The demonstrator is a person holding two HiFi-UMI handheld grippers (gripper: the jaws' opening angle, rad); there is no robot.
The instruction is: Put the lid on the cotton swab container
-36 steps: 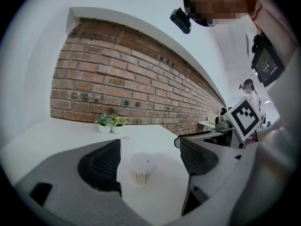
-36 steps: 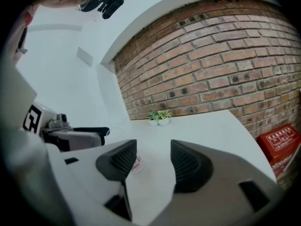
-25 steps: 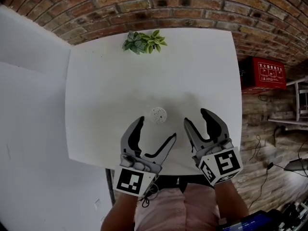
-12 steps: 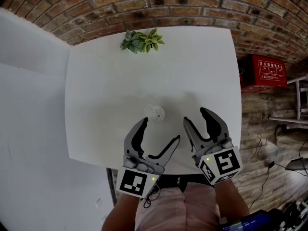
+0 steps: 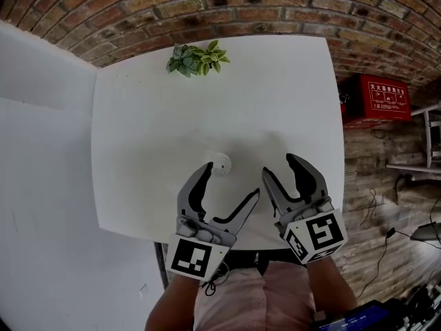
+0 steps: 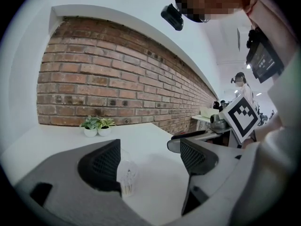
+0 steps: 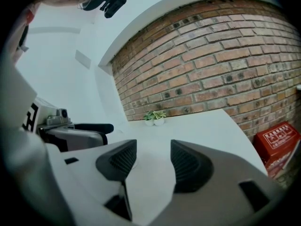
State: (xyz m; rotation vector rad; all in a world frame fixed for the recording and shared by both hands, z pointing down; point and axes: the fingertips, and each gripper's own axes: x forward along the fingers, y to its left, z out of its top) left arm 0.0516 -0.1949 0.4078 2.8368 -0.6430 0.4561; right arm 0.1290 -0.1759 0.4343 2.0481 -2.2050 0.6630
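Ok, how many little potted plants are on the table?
2. Both stand side by side at the far edge of the table, by the brick wall: the left pot, the right pot. None seems hidden.

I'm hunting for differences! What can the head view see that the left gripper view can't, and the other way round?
Only the head view: the red box on the floor beside the table.
Only the left gripper view: a person far behind, and the camera on the wearer's head.
Both: the swab container, the plant, the brick wall and the right gripper.
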